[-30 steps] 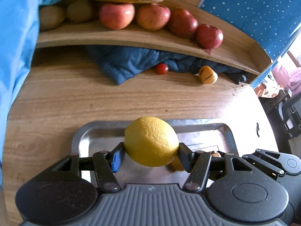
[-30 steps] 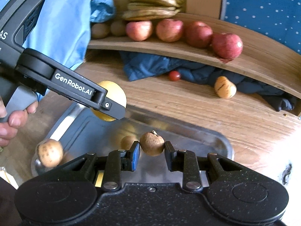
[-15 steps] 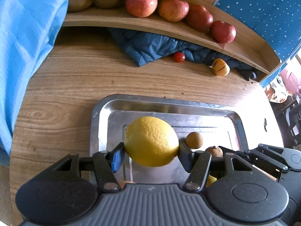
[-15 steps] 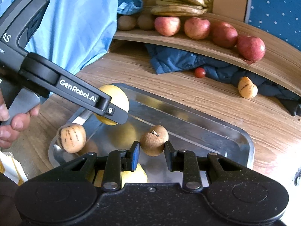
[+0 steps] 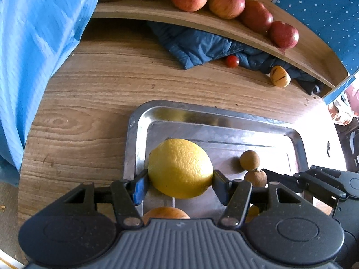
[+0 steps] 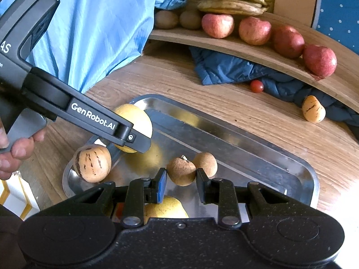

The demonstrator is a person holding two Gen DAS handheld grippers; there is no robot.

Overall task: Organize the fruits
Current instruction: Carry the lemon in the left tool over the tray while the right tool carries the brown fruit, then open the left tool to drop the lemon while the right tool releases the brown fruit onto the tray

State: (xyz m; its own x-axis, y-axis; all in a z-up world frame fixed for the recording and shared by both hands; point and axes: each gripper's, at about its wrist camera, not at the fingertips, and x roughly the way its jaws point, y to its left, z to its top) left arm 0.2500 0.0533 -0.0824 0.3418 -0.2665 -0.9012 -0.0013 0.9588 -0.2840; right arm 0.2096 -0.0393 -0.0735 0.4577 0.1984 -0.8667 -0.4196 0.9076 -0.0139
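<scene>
Wooden tabletop [image 5: 94,89] carries our steel tray [image 5: 224,116]; above it our left gripper [image 5: 179,180] pinches a lemon [image 5: 179,168] and our right gripper [image 6: 181,180] clamps a small brown fruit [image 6: 180,170], both seemingly poised for sorting.

Soft daylight fills both views, bright and even. The steel tray [image 5: 298,139] is the best gauge of it: its far rim throws back a pale glare, its floor turns washed-out white toward the right end in the left wrist view, and yellow reflections smear across it. Shadows on the tray are faint and soft-edged. Beyond the tray, the space under the wooden shelf [image 6: 258,53] lies in deeper shade around the dark blue cloth [image 6: 224,67]. Fisheye distortion bows that shelf into an arc and darkens the corners. Detail stays sharp near the tray; the blue fabric [image 5: 33,44] left of it looks streaked and soft.
</scene>
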